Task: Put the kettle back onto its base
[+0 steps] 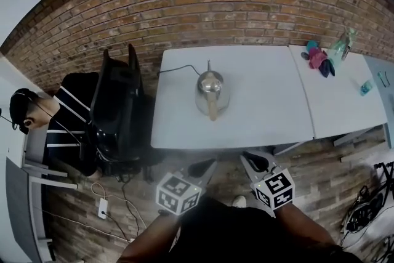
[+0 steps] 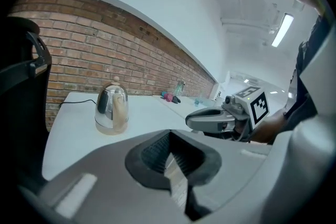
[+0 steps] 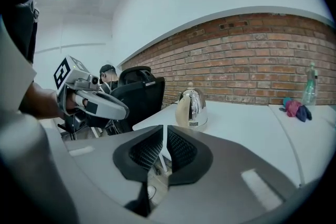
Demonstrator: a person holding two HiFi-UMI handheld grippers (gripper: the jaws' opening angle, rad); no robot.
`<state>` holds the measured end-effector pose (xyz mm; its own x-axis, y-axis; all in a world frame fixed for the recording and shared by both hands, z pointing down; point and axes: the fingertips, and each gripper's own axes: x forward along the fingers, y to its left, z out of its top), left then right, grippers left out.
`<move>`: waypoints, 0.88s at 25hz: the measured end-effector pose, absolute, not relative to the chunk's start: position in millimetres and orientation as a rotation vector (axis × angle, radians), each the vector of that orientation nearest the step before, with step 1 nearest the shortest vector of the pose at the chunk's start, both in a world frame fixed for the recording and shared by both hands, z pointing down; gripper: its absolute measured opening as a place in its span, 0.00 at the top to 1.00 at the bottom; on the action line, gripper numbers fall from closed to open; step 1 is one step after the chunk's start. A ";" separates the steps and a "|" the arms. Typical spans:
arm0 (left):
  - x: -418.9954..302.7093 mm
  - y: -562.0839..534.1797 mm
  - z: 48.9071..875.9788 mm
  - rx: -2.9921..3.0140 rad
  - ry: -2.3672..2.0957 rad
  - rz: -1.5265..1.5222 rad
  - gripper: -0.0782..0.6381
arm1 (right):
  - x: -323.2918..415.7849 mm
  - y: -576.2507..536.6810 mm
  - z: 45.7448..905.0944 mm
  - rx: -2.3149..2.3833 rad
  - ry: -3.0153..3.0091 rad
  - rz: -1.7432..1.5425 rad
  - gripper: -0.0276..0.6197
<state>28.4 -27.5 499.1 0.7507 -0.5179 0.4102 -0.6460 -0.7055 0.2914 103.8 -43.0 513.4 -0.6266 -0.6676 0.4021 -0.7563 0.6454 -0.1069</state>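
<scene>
A shiny steel kettle with a pale handle stands upright in the middle of the white table, on what looks like its round base. A black cord runs from it to the table's left edge. Both grippers hang side by side in front of the table's near edge, well short of the kettle and holding nothing. My left gripper has its tips together. On my right gripper the jaws are a thin slit apart.
A black office chair stands at the table's left end, with a seated person beyond it. A second white table on the right carries a bottle and pink and blue items. A brick wall runs behind. Cables lie on the floor.
</scene>
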 end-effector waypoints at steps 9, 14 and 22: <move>65.2 30.4 493.6 2.496 -0.980 0.422 0.89 | 140.2 14.1 504.4 1.032 -2.619 0.428 0.91; 54.0 39.4 489.6 2.504 -0.990 0.426 0.89 | 135.7 29.1 505.7 1.038 -2.620 0.427 0.91; 19.0 35.2 477.3 2.575 -0.902 0.446 0.89 | 103.3 30.5 499.7 1.152 -2.579 0.467 0.91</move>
<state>19.0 35.2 477.3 0.7445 -0.5268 0.4102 -0.6457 -0.7243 0.2418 103.3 30.5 499.7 -0.6440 -0.6660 0.3764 -0.7556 0.6305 -0.1774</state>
